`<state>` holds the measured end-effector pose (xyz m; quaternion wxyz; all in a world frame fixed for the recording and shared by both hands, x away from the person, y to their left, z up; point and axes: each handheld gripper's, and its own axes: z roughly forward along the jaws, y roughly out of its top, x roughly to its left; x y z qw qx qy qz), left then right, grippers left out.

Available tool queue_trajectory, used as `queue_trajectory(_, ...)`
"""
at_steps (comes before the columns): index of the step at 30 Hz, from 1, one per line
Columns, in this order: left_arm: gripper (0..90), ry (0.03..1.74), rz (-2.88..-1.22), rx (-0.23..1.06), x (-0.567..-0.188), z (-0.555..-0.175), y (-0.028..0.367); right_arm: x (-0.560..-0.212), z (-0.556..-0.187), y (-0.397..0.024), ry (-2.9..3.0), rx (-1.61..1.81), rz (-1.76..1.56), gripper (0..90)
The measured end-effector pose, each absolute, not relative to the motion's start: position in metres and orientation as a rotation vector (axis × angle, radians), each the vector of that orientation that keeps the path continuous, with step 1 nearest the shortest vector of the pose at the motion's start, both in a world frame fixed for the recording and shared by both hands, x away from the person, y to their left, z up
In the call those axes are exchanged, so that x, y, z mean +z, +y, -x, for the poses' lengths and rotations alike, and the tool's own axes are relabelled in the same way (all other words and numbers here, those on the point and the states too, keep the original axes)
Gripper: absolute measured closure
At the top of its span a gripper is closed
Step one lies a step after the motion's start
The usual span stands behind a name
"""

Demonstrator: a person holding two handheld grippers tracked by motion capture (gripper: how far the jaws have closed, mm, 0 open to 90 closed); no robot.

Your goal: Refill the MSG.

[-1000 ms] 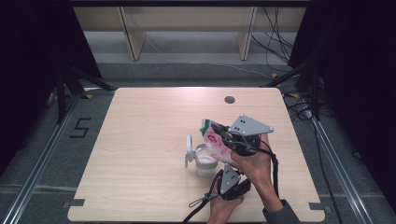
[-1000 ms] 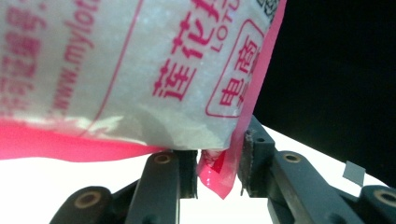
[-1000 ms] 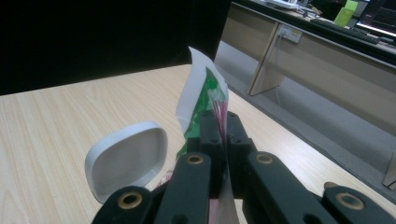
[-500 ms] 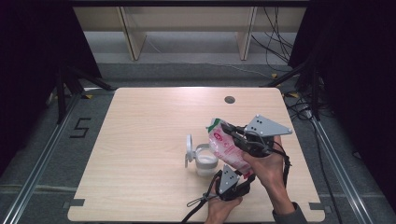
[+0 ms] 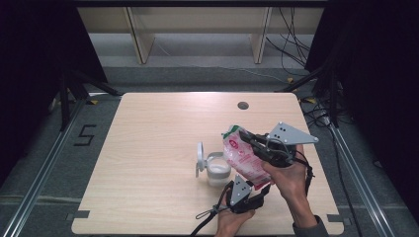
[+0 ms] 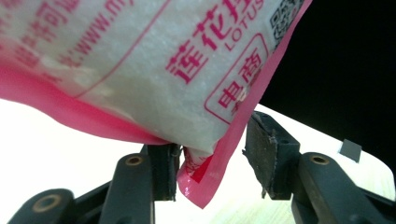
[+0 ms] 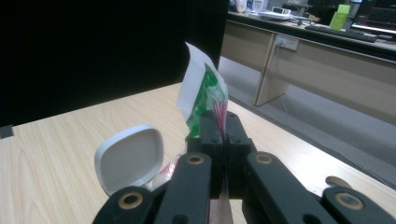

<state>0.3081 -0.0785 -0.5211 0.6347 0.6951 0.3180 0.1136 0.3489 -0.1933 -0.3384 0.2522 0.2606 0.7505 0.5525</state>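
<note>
Two grippers meet at one bag (image 5: 243, 160) near the desk's (image 5: 148, 148) front right corner. My right gripper (image 5: 258, 144) pinches its top tight. My left gripper (image 5: 247, 190) is spread, with the bag's bottom corner hanging between its jaws. The bag slants, low end toward my left gripper, beside a white jar (image 5: 217, 170).

Both grippers are black with brass-ringed screws. The right gripper (image 5: 257, 143) has a grey three-cornered plate (image 5: 289, 134). Black cables (image 5: 207, 217) trail off.
</note>
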Motion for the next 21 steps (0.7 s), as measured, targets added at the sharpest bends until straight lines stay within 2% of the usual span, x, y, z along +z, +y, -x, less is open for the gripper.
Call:
queue_trajectory(11,41.4,0.768,-1.623,0.263,-0.52,-0.305,-0.071,-0.342,-0.352,-0.207,2.008,1.581,-0.74,90.0)
queue_trajectory(12,41.0,0.784,-1.641,0.356,-0.519,-0.304,-0.065,-0.343,-0.352,-0.208,2.0,1.593,-0.752,90.0)
queue_trajectory(21,39.0,0.804,-1.628,0.363,-0.517,-0.298,-0.056,-0.344,-0.354,-0.216,1.982,1.636,-0.782,90.0)
